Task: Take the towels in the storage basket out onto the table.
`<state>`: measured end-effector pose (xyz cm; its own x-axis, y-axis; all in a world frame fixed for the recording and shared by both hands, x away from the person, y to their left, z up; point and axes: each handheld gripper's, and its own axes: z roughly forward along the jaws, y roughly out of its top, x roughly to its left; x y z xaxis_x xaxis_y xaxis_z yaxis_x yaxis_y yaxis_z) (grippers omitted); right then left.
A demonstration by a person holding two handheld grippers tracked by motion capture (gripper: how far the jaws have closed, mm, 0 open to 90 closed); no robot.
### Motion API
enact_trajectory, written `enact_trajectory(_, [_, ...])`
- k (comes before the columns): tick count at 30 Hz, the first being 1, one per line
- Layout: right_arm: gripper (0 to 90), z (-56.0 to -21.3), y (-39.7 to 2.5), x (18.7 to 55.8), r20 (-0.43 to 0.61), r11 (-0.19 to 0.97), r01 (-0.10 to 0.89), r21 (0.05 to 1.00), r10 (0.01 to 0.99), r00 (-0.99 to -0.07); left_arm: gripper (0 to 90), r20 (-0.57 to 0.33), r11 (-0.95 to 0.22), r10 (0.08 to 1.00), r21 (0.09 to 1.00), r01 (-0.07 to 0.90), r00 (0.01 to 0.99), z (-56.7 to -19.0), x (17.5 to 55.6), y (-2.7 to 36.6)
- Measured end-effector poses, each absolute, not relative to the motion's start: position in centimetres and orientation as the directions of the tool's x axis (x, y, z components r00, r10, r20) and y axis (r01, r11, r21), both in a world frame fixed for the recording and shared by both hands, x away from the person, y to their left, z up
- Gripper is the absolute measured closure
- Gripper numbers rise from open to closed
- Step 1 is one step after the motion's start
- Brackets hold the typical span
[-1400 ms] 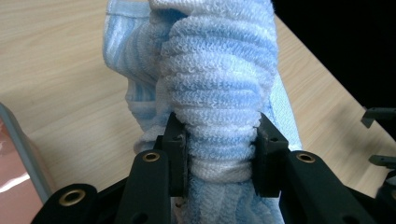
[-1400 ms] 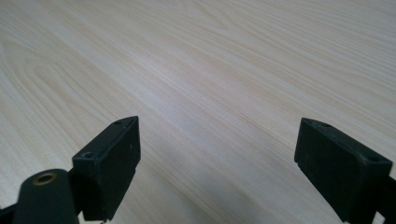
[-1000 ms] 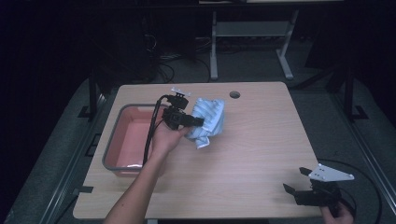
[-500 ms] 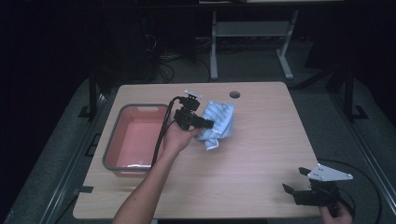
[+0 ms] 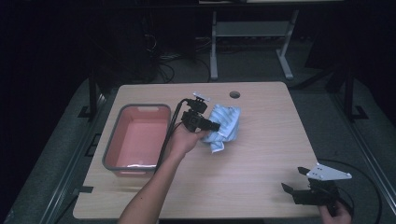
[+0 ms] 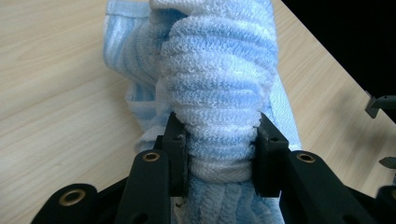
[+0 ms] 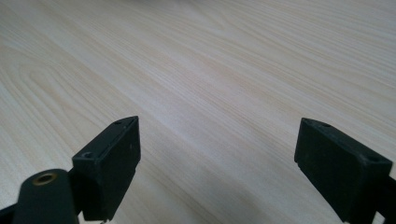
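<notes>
A light blue striped towel (image 5: 225,125) hangs bunched over the middle of the wooden table (image 5: 261,154). My left gripper (image 5: 212,126) is shut on a thick fold of it. In the left gripper view the towel (image 6: 215,84) bulges up between the two black jaws, with my left gripper (image 6: 218,154) squeezing its lower part. Near the table's front right corner my right gripper (image 5: 294,181) rests low and open. In the right gripper view my right gripper (image 7: 219,154) has its jaws wide apart over bare wood.
A pink basin with a grey rim (image 5: 116,140) stands on the left side of the table. A round cable hole (image 5: 235,94) sits near the far edge. A metal stand (image 5: 252,42) and cables lie on the dark floor behind.
My left gripper has carried the towel to the right, away from the basin and toward the table's middle. The right gripper has stayed where it was.
</notes>
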<state>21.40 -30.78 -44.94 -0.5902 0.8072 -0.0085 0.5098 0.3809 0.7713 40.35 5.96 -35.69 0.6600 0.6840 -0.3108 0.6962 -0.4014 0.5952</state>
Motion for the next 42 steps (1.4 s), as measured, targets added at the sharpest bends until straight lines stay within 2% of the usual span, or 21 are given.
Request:
enact_trajectory(15, [13.8,-45.2,-31.0,21.2,-0.004,0.381,0.518,0.766,0.808,-0.589,62.2,-0.319,-0.434,0.663,0.573,0.695,0.677,-38.4,40.2,3.4])
enact_trajectory(31, [13.8,-45.4,-31.0,21.3,-0.002,0.376,0.524,0.764,0.814,-0.581,61.1,-0.350,-0.439,0.658,0.542,0.717,0.667,-40.9,40.2,2.5])
enact_trajectory(38, [13.8,-45.4,-30.8,21.4,-0.003,0.378,0.524,0.763,0.813,-0.583,58.7,-0.351,-0.454,0.654,0.526,0.719,0.670,-41.7,40.2,2.1])
enact_trajectory(42, [13.8,-45.4,-30.8,21.4,-0.002,0.380,0.526,0.761,0.812,-0.584,52.7,-0.349,-0.456,0.654,0.527,0.717,0.672,-42.0,40.1,1.9])
